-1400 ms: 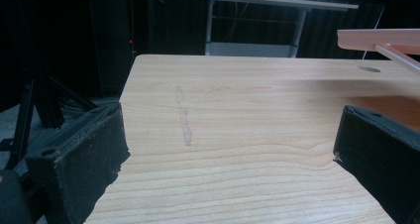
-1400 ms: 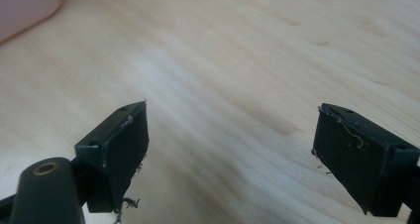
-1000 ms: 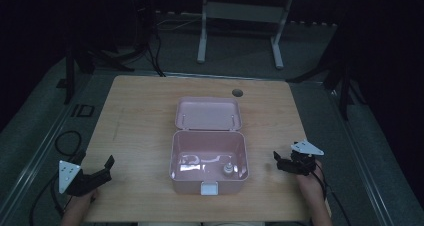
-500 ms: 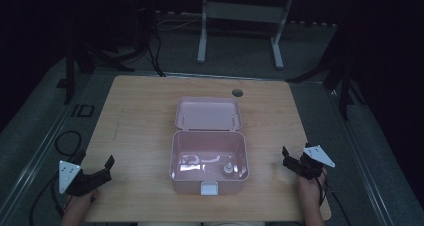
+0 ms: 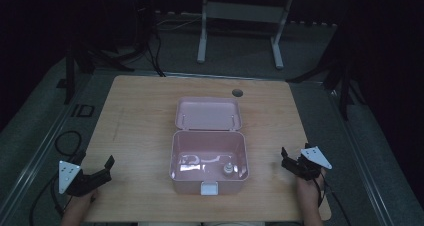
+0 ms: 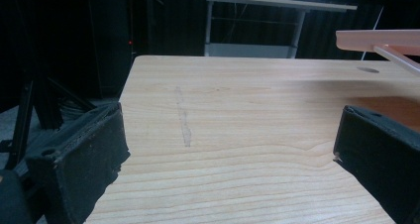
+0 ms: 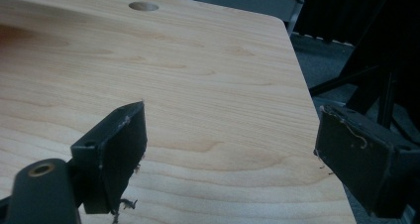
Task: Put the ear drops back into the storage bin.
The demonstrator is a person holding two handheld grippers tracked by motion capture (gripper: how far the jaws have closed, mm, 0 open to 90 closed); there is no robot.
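An open pink box [image 5: 208,183] stands in the middle of the wooden table, its lid [image 5: 207,113] tipped back. Inside lie a small pale knob-like item [image 5: 227,169] and a whitish cord-like thing [image 5: 195,160]. My left gripper [image 5: 97,165] rests near the front left corner, well left of the box. In its own view, the left gripper [image 6: 228,135] is open over bare wood, and the lid's edge [image 6: 381,38] shows at the upper right. My right gripper [image 5: 289,161] sits right of the box. The right gripper [image 7: 230,130] is open with nothing between its jaws.
A round cable hole [image 5: 237,92] lies in the table behind the box, also in the right gripper view as the hole [image 7: 143,6]. The table's right edge [image 7: 307,85] runs close by the right gripper. A white metal stand [image 5: 240,16] is on the floor beyond.
My right gripper has drifted a little to the right and toward the table's near edge, away from the box. The left gripper and the box have stayed put.
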